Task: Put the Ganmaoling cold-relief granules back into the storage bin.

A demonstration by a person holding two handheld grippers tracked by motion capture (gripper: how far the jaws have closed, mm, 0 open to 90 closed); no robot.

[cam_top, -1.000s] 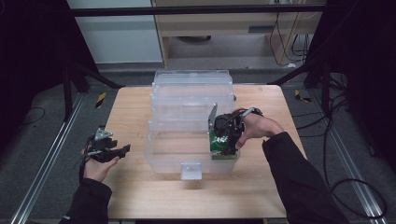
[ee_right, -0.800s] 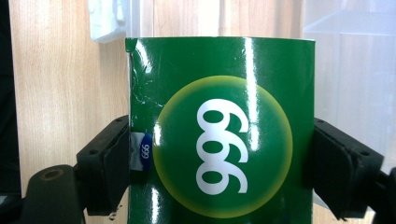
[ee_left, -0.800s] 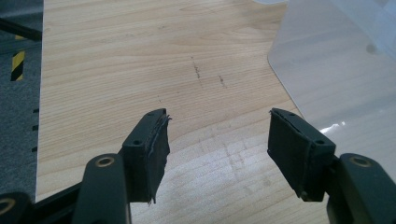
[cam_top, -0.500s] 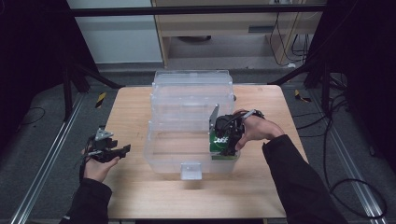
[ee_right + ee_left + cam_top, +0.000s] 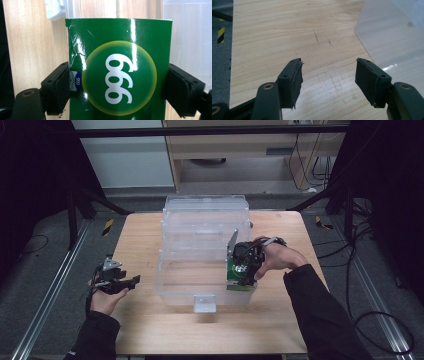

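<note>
The right tool [image 5: 243, 265] grips a green box [image 5: 120, 67] by its two sides, both pads pressed flat against the card, and holds it at the near right corner of a clear bin [image 5: 202, 227] that stands in the middle of the wooden surface [image 5: 140, 240]. Against the frames from a second ago almost nothing has changed: the box sits at the same corner, the grip looks just as tight, and the right hand [image 5: 277, 260] has only turned a touch over the bin's wall. That stillness suggests the box has reached its spot, or is being lined up for it, and that letting go is the step to come; from above I cannot tell whether the box already rests on the bin's floor or hangs just over it. In the right gripper view the bin's clear wall shows behind and right of the box, with wood through it. The left tool [image 5: 328, 75] waits well to the left, over bare wood just beside the bin's near left corner, jaws spread wide with nothing between them, and it has not shifted either.
</note>
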